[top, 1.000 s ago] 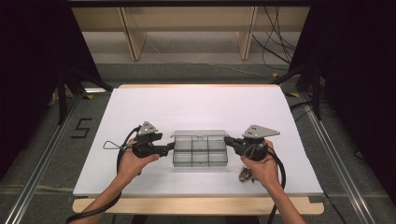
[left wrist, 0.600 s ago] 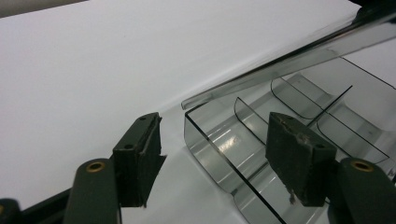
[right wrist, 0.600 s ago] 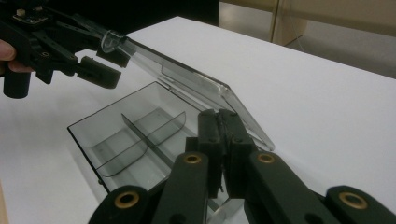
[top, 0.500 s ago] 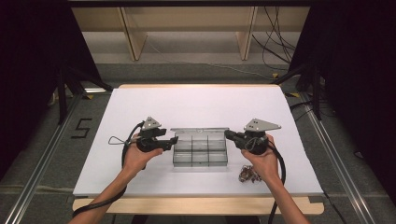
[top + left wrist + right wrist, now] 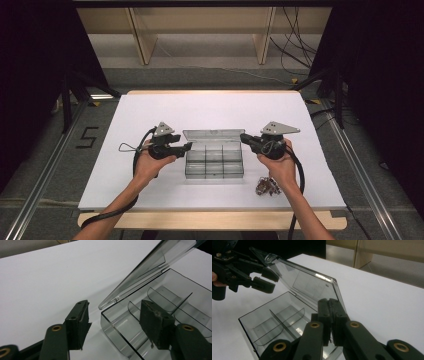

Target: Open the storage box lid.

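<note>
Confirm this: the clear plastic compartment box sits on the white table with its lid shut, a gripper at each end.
Wrong on the lid: the clear plastic compartment box has its lid raised open, as the right gripper view shows. It does sit on the white table, with the left gripper and right gripper at its ends.

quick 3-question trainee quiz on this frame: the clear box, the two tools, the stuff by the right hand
1. True or false: the lid of the clear compartment box is raised.
2. Which tool has its jaws apart? A) left tool B) right tool
3. Fill in: the small pile of metal parts lies on the table near the person's ____ hand.

Key: 1 true. 2 A; the right tool's jaws are closed together at the box's near corner, and whether they pinch its wall can't be told. 3 right.
</note>
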Demonstrator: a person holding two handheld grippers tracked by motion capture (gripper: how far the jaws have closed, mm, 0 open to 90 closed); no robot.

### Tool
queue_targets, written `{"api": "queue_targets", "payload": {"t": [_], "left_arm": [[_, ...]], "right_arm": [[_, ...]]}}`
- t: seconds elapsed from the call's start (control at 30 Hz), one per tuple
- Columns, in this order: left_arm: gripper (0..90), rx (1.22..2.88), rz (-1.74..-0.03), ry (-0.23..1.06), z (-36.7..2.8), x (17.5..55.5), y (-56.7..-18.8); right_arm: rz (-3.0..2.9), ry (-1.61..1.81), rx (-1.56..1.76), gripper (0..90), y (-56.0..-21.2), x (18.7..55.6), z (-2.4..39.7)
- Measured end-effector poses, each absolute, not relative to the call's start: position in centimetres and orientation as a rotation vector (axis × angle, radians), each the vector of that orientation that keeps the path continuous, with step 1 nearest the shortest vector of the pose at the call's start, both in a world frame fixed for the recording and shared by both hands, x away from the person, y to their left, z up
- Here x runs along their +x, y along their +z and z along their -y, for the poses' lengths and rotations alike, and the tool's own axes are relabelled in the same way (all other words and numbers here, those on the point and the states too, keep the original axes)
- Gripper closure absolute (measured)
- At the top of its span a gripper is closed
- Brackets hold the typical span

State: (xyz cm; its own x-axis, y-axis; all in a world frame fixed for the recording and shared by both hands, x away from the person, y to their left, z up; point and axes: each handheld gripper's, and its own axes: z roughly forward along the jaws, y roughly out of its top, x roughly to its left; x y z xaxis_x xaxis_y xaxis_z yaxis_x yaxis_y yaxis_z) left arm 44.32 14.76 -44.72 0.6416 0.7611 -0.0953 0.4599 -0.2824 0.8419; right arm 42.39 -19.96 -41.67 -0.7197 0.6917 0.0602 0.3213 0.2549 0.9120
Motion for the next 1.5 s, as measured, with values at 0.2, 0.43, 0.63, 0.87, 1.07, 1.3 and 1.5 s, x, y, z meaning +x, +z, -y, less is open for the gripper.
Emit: {"api": "queue_targets", "payload": {"t": [0.2,0.43,0.63,0.87,1.07,1.3,1.5], "left_arm": [[47.5,1.925,-0.947,0.426,-14.4,44.8,-44.8],[56.7,1.937,-0.899,0.436,-13.9,45.6,-44.9],[61.6,1.921,-0.893,0.442,-13.8,46.1,-45.0],[66.3,1.919,-0.869,0.434,-13.6,46.3,-44.9],[67.6,1.933,-0.855,0.446,-13.6,46.5,-44.8],[68.0,1.948,-0.843,0.431,-13.7,47.0,-44.7],[68.9,1.928,-0.866,0.409,-13.8,47.7,-45.0]], "right_arm": [[-2.176,1.467,0.961,88.7,-41.9,42.7,19.8],[-2.144,1.468,0.973,88.6,-41.8,43.4,19.9],[-2.141,1.468,0.951,88.5,-41.9,43.6,19.9],[-2.156,1.453,0.986,88.1,-42.1,43.4,20.3],[-2.163,1.427,0.963,86.7,-42.2,42.8,20.7],[-2.2,1.391,0.964,79.9,-42.1,39.8,21.7],[-2.194,1.394,1.025,73.6,-43.3,38.0,23.4]]}}
